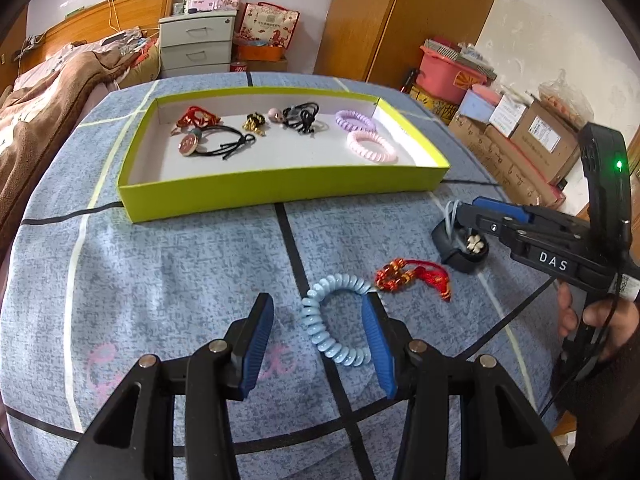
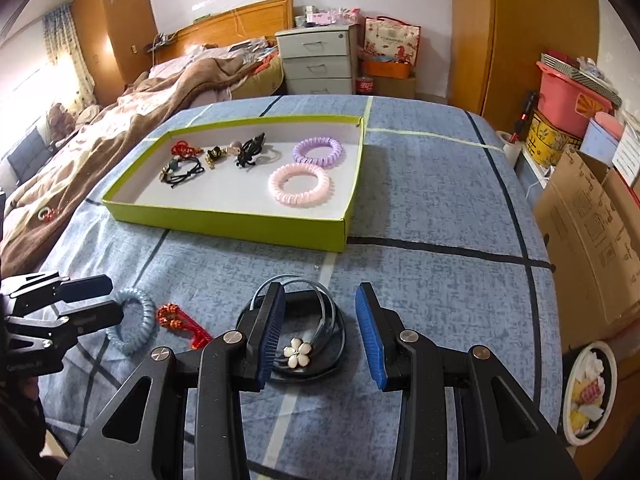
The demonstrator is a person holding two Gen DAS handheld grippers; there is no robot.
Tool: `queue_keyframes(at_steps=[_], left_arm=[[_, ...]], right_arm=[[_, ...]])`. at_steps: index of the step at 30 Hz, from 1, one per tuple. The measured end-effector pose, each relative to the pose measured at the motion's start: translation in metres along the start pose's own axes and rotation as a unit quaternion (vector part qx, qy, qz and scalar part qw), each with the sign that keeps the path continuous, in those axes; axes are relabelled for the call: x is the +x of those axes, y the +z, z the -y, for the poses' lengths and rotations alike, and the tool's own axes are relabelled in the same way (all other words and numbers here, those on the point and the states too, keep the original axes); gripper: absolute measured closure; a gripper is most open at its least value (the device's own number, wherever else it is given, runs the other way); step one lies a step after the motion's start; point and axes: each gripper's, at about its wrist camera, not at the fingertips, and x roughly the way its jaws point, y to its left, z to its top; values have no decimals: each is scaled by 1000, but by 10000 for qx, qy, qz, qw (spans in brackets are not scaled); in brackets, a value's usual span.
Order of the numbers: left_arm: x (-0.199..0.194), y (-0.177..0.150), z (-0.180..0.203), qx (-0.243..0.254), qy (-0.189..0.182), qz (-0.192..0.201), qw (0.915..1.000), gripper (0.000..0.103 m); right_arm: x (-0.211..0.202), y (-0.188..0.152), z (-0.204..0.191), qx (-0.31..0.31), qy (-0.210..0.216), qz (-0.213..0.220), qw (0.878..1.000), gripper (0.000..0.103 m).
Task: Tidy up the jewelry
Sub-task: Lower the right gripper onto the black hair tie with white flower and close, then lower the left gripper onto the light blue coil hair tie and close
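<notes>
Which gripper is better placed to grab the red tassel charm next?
Left gripper, probably. It is open over the blue coil tie, right beside the red tassel charm. The right gripper is open around the flower hair tie, farther away.

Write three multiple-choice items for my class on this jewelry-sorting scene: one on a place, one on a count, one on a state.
1. Where does the blue spiral hair tie lie?
A. in the green box
B. on the blue cloth, outside the box
C. on the bed

2. How many spiral hair ties lie in the green box?
A. one
B. two
C. four

3. How does the right gripper stand?
A. open over the black ring with the flower charm
C. shut on the red tassel
B. shut and empty

Answers:
1 B: it lies on the cloth by the left gripper.
2 B: only the purple tie and the pink tie.
3 A: its fingers stand apart around the charm.
</notes>
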Motion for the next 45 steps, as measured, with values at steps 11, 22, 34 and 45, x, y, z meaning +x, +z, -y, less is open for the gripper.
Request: queue_keyframes(at_steps=[11, 22, 34, 45], left_arm=[[5, -2, 3, 65, 64, -59, 9999, 55], [6, -1, 3, 44, 45, -56, 10000, 55], [5, 1, -3, 48, 248, -8, 9997, 82], [-1, -1, -10, -60, 291, 90, 9995, 93]], right_arm=[[3, 2, 0, -153, 221, -40, 9996, 65], [7, 7, 6, 5, 447, -66, 9990, 86], [-6, 6, 12, 126, 338, 218, 9991, 100], [-30, 8, 12, 322, 375, 564, 9972, 100]])
